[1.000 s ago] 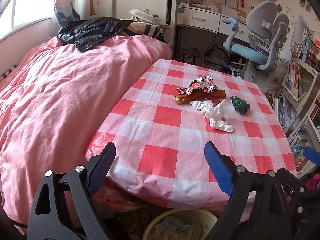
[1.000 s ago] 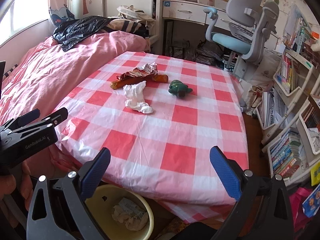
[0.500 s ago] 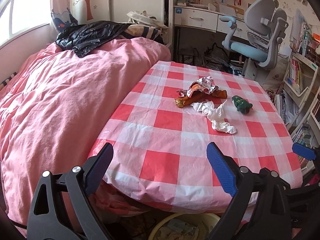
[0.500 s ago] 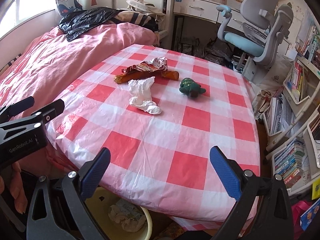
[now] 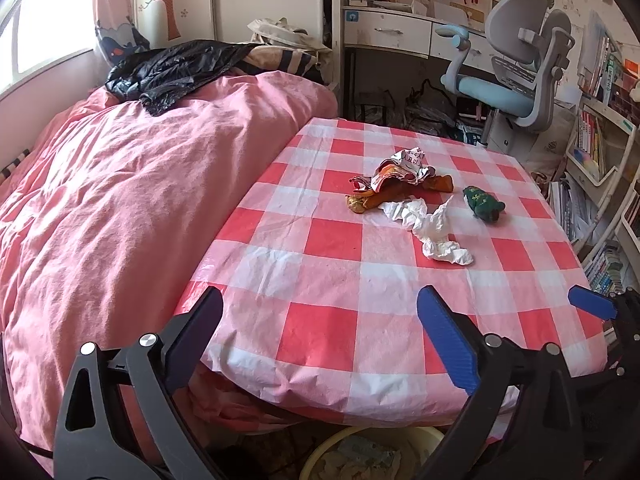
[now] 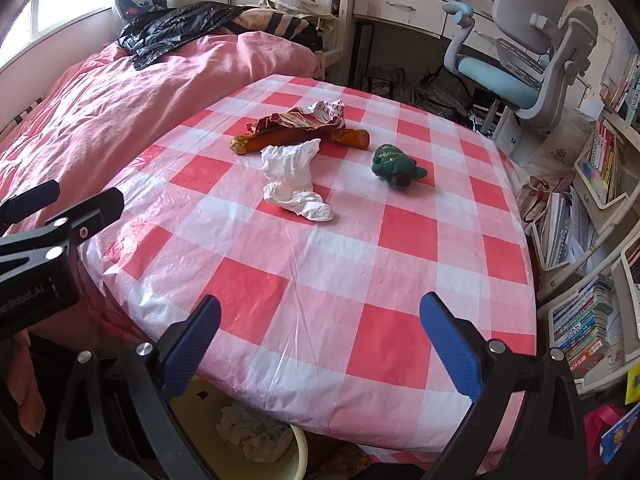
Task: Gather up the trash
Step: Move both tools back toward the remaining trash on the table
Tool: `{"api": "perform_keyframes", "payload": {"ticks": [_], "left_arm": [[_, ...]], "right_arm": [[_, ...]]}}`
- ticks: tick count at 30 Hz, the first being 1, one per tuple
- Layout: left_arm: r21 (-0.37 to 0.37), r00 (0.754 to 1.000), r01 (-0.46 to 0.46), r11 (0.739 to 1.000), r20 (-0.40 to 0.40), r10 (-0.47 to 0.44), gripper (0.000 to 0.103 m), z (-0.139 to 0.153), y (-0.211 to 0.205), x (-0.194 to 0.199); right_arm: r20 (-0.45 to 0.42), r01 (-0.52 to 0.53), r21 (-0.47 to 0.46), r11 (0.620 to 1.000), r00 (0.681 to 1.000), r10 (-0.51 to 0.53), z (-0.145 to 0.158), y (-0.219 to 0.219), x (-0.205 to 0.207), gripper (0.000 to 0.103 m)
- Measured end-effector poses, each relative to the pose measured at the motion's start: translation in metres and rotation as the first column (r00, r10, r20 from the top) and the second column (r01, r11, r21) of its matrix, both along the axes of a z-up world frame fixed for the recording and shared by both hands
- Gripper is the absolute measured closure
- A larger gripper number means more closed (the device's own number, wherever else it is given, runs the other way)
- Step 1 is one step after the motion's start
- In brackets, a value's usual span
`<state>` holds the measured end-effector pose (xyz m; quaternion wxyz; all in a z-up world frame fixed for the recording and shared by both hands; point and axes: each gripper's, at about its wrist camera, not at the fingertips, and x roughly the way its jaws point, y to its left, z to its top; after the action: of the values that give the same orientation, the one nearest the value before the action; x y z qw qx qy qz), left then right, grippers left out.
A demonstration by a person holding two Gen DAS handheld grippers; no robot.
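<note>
Trash lies on the checkered counter: from the left wrist view, a white crumpled tissue sits just in front of a torn wrapper, with a green toy to the right of the tissue. The left gripper is empty, its fingers opening wide. A yellow bin shows below the counter edge.

From the right wrist view, the right gripper has fingers wide apart, holding nothing, well short of the tissue.

Bright daylight came in from the window on the left and the room looked clear and sharp. The edges bent round, and the corners were black.
</note>
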<state>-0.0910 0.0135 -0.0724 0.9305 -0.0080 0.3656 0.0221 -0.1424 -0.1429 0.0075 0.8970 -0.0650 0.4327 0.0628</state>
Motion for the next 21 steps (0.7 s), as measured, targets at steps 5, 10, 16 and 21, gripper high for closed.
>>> {"api": "perform_keyframes", "payload": {"ticks": [5, 10, 16, 21], "left_arm": [[-0.002, 1.000, 0.013, 1.000, -0.013, -0.013, 0.008, 0.010, 0.000, 0.014], [0.012, 0.999, 0.052, 0.999, -0.014, -0.052, 0.007, 0.029, -0.001, 0.042], [-0.019, 0.998, 0.033, 0.999, -0.045, -0.034, 0.007, 0.024, 0.016, 0.054], [-0.019, 0.999, 0.013, 1.000, -0.051, -0.013, 0.007, 0.024, 0.027, 0.055]], "right_arm": [[-0.011, 0.005, -0.004, 1.000, 1.000, -0.005, -0.002, 0.000, 0.006, 0.008], [-0.030, -0.006, -0.019, 1.000, 1.000, 0.005, -0.008, 0.006, 0.013, 0.008], [-0.049, -0.005, -0.017, 1.000, 0.999, 0.004, -0.016, 0.012, 0.023, 0.008], [-0.058, -0.003, -0.020, 1.000, 0.998, 0.002, -0.019, 0.018, 0.031, 0.008]]}}
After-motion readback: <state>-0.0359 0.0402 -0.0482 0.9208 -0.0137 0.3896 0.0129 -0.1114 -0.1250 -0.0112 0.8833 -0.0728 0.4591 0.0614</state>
